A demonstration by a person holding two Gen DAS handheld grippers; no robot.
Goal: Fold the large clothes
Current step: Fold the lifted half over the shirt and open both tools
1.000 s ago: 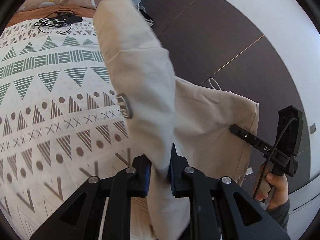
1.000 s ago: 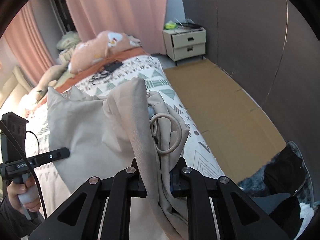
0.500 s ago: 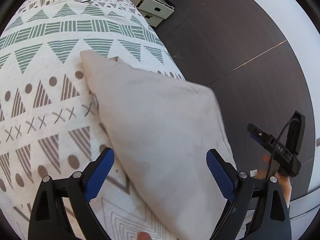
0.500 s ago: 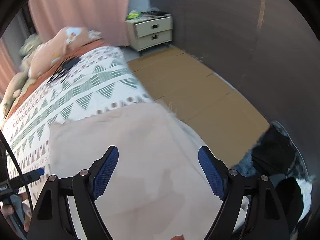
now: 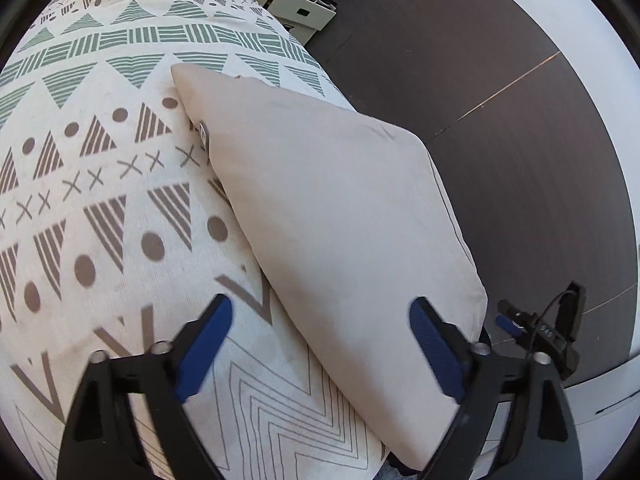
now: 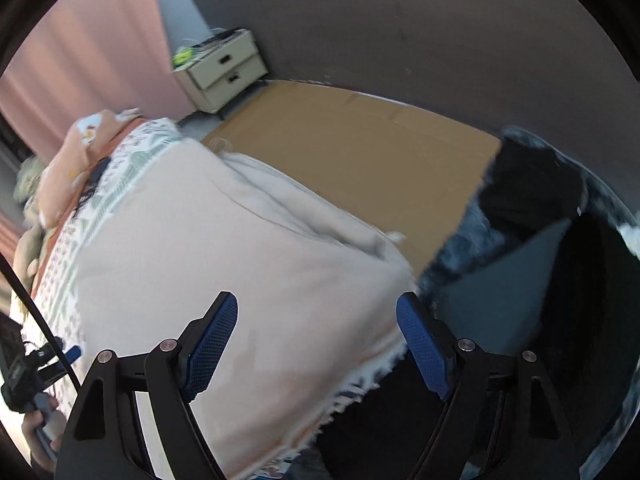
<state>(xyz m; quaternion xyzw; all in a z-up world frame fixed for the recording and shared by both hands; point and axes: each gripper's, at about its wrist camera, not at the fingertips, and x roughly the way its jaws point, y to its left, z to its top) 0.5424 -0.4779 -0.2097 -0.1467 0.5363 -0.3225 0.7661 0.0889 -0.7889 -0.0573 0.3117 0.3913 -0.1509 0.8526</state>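
Dark wall panels and a cardboard-covered floor frame a bed spread with a triangle-patterned cover. Ahead of the left hand-held gripper, whose blue pads stand spread with nothing pinched, the beige garment lies folded flat along the bed's right edge; the near end of the cloth sits between the open jaws without touching them. The jaws have just been opening and then easing slightly inward. Farther right, the right hand-held gripper is likewise spread and empty, hovering over the same garment, with a nightstand well beyond it. The drop of this fold looks finished. The next move probably calls for smoothing the panel or re-gripping one end to fold it across again, keeping the cloth from sliding off the bed's edge.
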